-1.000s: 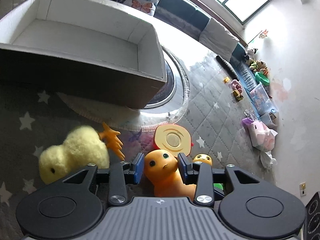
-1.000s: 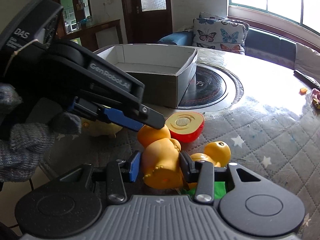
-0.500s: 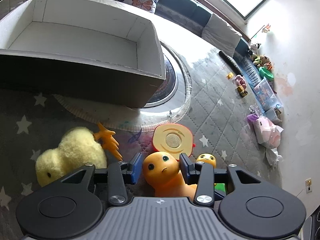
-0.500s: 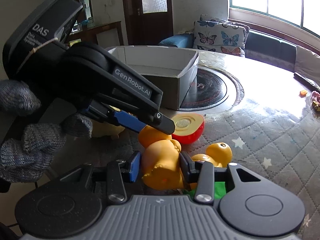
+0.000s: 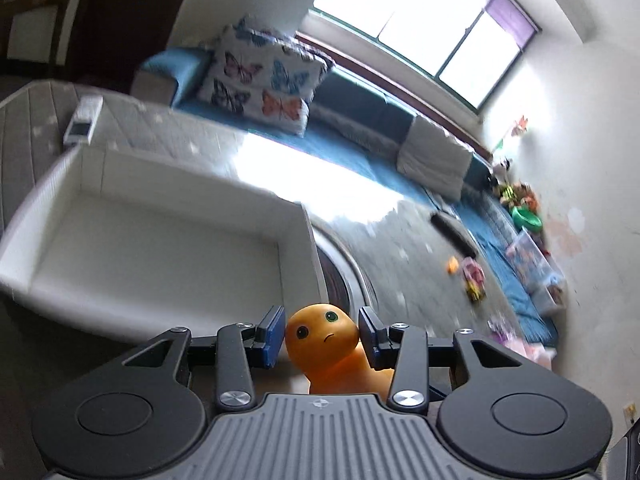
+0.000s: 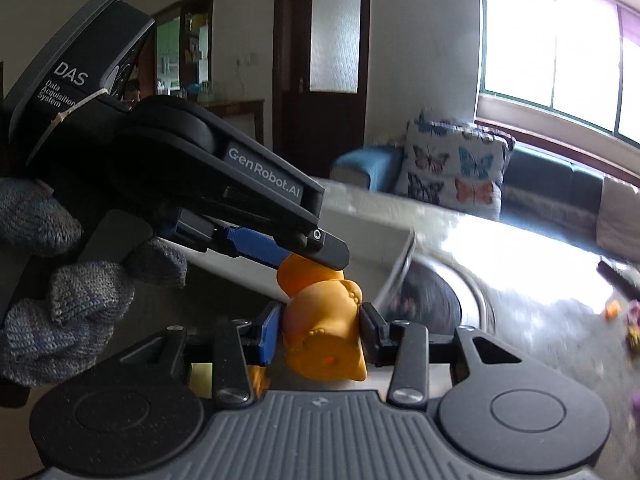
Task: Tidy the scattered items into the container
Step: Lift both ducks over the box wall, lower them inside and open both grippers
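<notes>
Between the blue pads of the left gripper sits the head of an orange rubber toy, its face turned toward the camera; the pads press against both sides of the head, so this tool is pinching the toy. The right gripper clamps the other end of the same toy, its pads touching the rounded body on both sides. Seen from the right wrist, the left gripper comes in from the upper left, held by a hand in a grey knitted glove, and its tip meets the toy's head above the right tool's fingers. The toy is carried by the two tools together and does not rest on the table.

Beyond the left gripper lies the white box, open at the top, with the toy just at its near right corner and outside its walls. The box stands on a grey quilted table cover; a round dark inset shows at the box's right side. Toward the far right edge of the table lie a small orange piece, a small pink and yellow toy and a dark remote, all blurred. A butterfly cushion leans on the blue sofa behind the table.
</notes>
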The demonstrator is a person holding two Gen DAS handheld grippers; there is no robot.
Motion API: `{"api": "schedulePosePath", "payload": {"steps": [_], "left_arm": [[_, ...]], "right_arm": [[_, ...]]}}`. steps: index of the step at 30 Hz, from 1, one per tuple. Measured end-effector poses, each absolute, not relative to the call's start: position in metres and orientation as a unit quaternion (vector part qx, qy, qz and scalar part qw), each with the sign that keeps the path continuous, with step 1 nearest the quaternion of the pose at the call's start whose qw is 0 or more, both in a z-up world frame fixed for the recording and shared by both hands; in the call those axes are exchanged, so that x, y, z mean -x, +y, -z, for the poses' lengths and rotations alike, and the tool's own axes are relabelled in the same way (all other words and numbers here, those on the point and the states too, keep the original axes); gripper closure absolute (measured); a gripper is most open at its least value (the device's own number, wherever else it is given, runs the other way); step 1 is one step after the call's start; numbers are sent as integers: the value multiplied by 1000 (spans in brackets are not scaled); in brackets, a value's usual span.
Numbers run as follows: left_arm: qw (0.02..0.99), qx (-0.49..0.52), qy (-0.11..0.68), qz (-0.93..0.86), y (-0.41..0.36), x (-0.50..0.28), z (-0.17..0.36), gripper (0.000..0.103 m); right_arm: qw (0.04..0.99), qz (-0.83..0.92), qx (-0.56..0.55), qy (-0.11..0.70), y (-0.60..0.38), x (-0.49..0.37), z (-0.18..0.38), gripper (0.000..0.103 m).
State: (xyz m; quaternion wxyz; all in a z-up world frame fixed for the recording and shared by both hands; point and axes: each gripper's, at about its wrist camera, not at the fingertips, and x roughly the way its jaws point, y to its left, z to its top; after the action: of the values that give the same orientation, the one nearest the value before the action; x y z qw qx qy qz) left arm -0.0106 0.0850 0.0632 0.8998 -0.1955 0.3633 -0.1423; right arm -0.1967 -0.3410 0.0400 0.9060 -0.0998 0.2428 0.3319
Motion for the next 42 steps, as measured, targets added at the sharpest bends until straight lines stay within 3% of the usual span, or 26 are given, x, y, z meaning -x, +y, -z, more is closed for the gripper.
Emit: {"api": "schedulePosePath", "payload": {"steps": [6, 18, 42], "left_arm": [[903, 195, 360, 130, 80, -41, -68, 60], [878, 207, 417, 113, 88, -107, -13, 60], [878, 186, 426, 108, 95, -101, -5, 61]], "right_arm": [[908, -331, 86, 243, -317, 149, -38, 62], [890, -330, 74, 306, -283, 82, 8, 62], [881, -321, 110, 330, -267, 87, 26, 61]]}}
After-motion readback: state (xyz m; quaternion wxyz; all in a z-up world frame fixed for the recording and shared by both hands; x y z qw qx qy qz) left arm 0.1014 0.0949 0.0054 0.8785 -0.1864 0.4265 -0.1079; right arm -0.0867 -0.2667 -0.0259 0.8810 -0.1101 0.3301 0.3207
